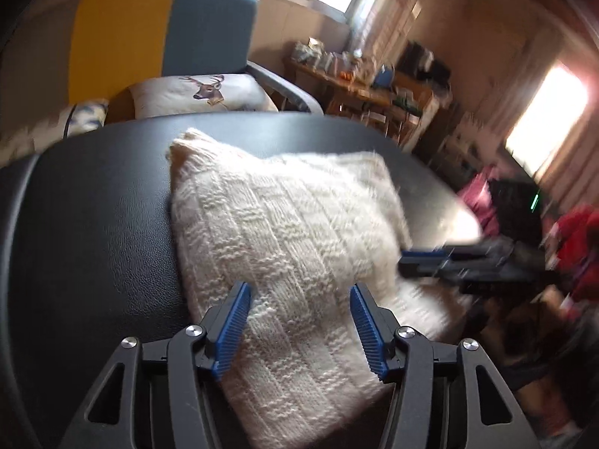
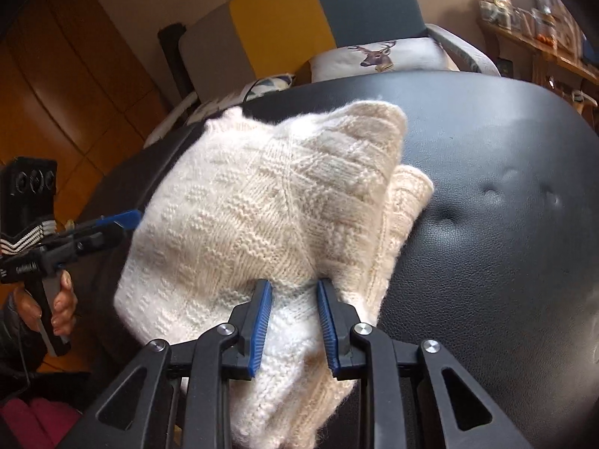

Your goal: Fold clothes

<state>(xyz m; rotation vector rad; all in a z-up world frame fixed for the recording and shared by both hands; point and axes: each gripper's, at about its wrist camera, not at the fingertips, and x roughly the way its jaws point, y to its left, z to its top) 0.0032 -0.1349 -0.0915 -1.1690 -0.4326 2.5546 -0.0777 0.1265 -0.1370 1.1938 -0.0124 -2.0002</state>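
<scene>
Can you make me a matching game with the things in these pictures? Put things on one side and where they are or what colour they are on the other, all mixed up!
Things:
1. knitted sweater
2. deer cushion
3. chair back
4. right claw

Clues:
A. yellow and blue-grey
B. lying folded on the black padded top
C. closed on cream knit
D. sitting on the chair seat

Pairs: 1-B, 2-D, 3-A, 4-C
</scene>
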